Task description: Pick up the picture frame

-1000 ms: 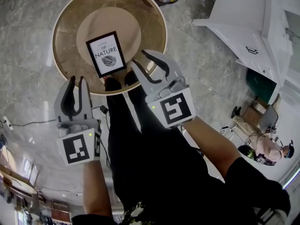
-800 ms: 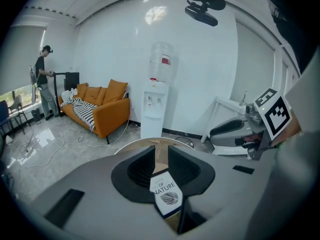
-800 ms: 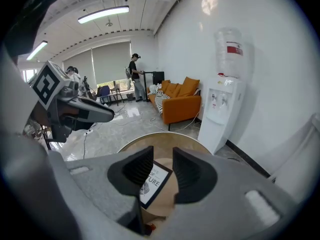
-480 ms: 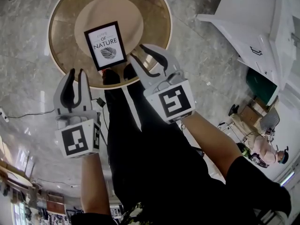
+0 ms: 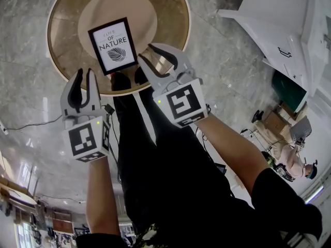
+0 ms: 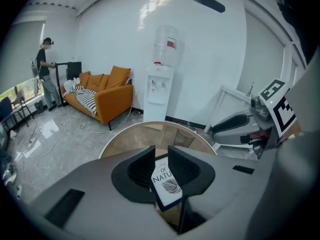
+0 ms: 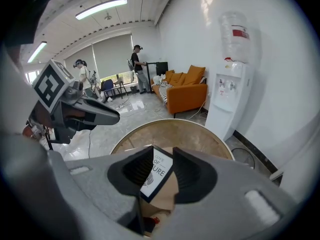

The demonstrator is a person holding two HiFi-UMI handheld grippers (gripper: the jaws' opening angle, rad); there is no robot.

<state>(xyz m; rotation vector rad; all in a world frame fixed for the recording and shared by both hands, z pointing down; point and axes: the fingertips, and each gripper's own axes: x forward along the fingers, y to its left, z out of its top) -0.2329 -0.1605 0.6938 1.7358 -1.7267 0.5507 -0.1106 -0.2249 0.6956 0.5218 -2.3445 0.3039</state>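
From the head view, the picture frame (image 5: 113, 46) sits on the near part of the round glass-topped desk (image 5: 173, 14). Its black border and white print face the camera, and it is clear of both tools. The left hand-held gripper (image 5: 85, 72) is at the desk's near rim, below and left of the frame. The right hand-held gripper (image 5: 146, 52) reaches over the rim just beside the frame's right edge. This view alone also shows the person's dark trousers (image 5: 155, 164) under the desk and white furniture (image 5: 279, 19) at the upper right. The left gripper view adds the room beyond: an orange sofa (image 6: 107, 91), a water dispenser (image 6: 161, 91) against the wall and a person (image 6: 46, 69) standing far off at the left. It also shows the other tool hanging at the right, with the frame tilted in the gap between its own jaws. The right gripper view looks toward windows where two people (image 7: 137, 66) stand, with the left tool hanging at its left side. Both sets of jaws stand apart with a modest gap. The frame shows through each gap but lies beyond the pads. Neither tool grips or touches anything, and both are released.
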